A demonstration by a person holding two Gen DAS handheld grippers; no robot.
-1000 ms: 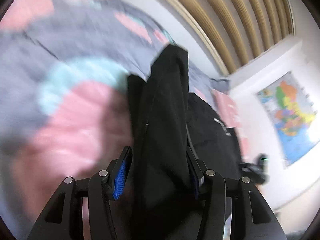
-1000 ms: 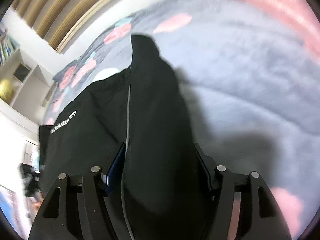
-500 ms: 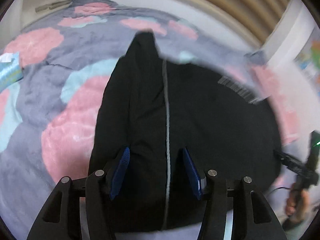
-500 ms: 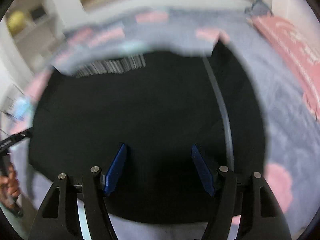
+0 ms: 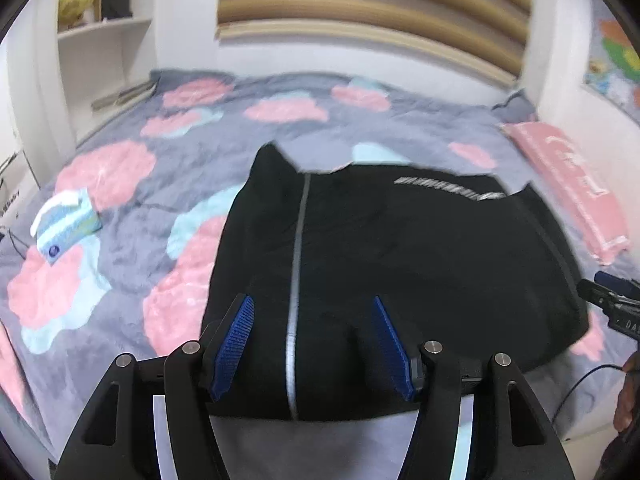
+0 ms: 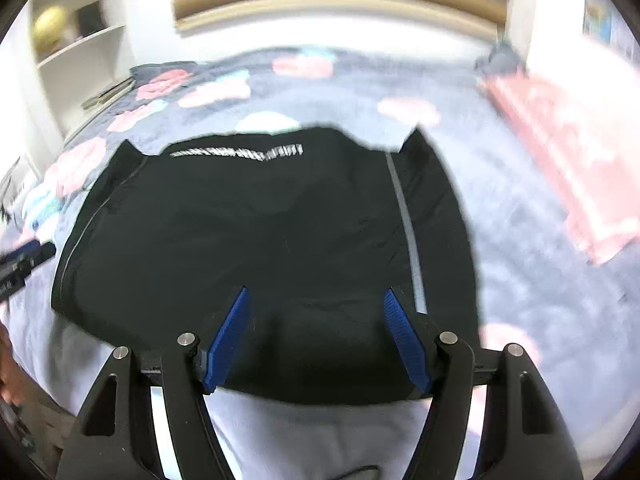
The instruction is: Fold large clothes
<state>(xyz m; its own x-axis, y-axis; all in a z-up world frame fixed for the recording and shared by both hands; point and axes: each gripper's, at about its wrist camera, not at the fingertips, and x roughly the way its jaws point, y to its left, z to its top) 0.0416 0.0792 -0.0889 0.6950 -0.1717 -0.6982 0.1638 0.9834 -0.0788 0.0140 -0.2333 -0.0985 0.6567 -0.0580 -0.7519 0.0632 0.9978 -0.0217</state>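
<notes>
- A black jacket [image 5: 420, 256] lies spread flat on the bed, over a grey blanket [image 5: 120, 248] patterned with pink and pale blue cloud shapes; its near hem runs along the bed's near edge.
- A grey stripe [image 5: 297, 272] runs from the near hem toward the far edge of the jacket on its left part, and a matching stripe [image 6: 406, 220] shows on its right part in the right wrist view.
- A band of white lettering [image 5: 448, 190] sits near the jacket's far edge, too blurred to read.
- The left gripper [image 5: 312, 344] hovers at the jacket's near hem with its blue-padded fingers [image 5: 234, 344] spread wide apart, nothing pinched between them; the grey stripe passes between them.
- The right gripper [image 6: 318, 340] also sits at the near hem, fingers [image 6: 228, 340] spread wide and gripping nothing, with black fabric lying in the gap.
- A pink pillow [image 5: 576, 196] lies along the bed's right edge, well apart from the jacket's sleeve side.
- A small blue-and-white striped item [image 5: 66, 224] rests near the bed's left edge.
- A wooden slatted headboard [image 5: 372, 12] stands behind the bed's far edge, white shelves [image 5: 104, 40] to its left.
</notes>
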